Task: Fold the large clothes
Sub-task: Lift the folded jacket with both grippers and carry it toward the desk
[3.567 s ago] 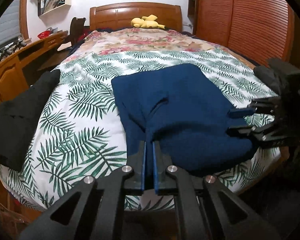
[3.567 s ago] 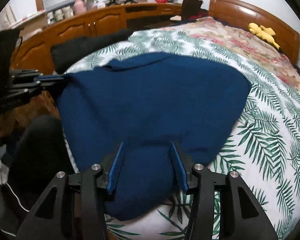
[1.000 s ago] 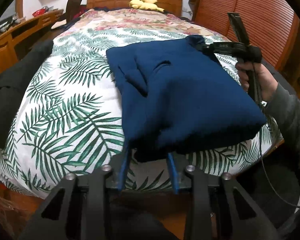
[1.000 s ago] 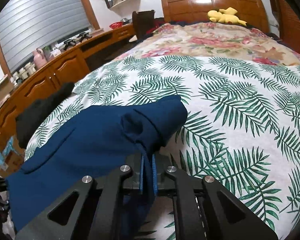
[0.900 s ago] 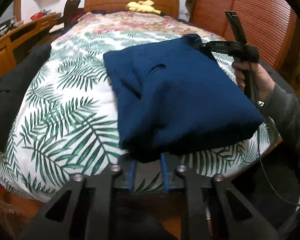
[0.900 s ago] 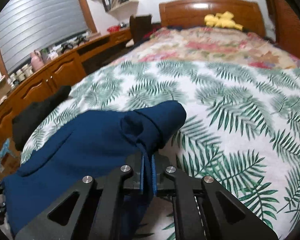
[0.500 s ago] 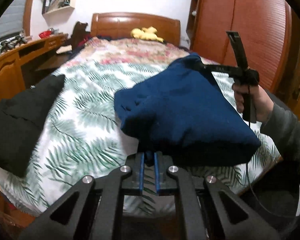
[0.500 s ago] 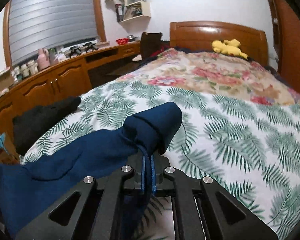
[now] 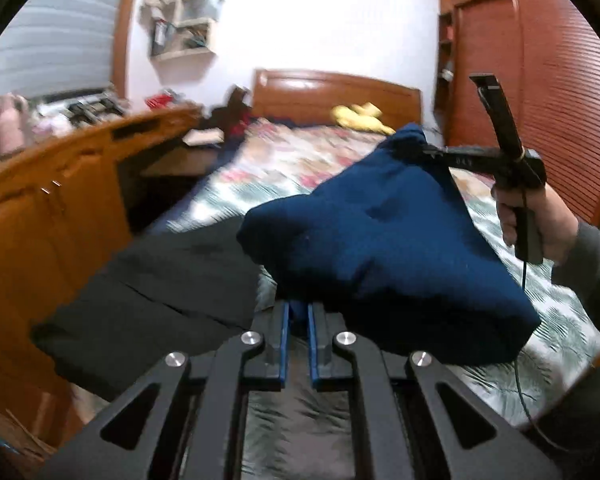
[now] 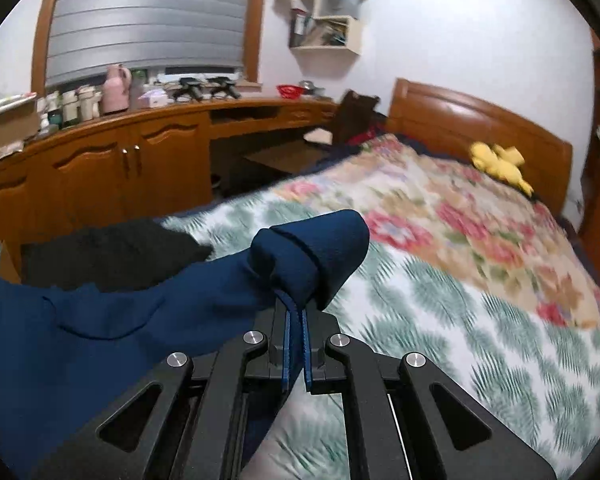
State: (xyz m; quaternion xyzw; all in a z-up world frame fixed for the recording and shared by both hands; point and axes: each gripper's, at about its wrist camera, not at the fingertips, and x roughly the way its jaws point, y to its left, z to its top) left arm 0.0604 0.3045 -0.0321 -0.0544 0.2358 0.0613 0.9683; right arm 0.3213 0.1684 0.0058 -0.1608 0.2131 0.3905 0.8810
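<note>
A folded navy blue garment (image 9: 384,236) hangs in the air above the bed, held at two ends. My left gripper (image 9: 298,312) is shut on its near edge. The right gripper (image 9: 428,152), held by a person's hand (image 9: 536,220), grips the far corner in the left wrist view. Seen from the right wrist, my right gripper (image 10: 295,316) is shut on a bunched fold of the blue garment (image 10: 308,252), and the cloth trails away to the lower left. A folded black garment (image 9: 148,288) lies on the bed's left edge, below the blue one.
The bed (image 10: 480,320) carries a palm-leaf sheet and a floral cover, with a yellow plush toy (image 10: 500,164) by the wooden headboard. A long wooden cabinet and desk (image 10: 120,160) runs along the left. A slatted wardrobe (image 9: 540,80) stands on the right.
Both grippers have risen and swung left with the blue garment, lifting it off the sheet. The left gripper closed on its near edge about a second ago.
</note>
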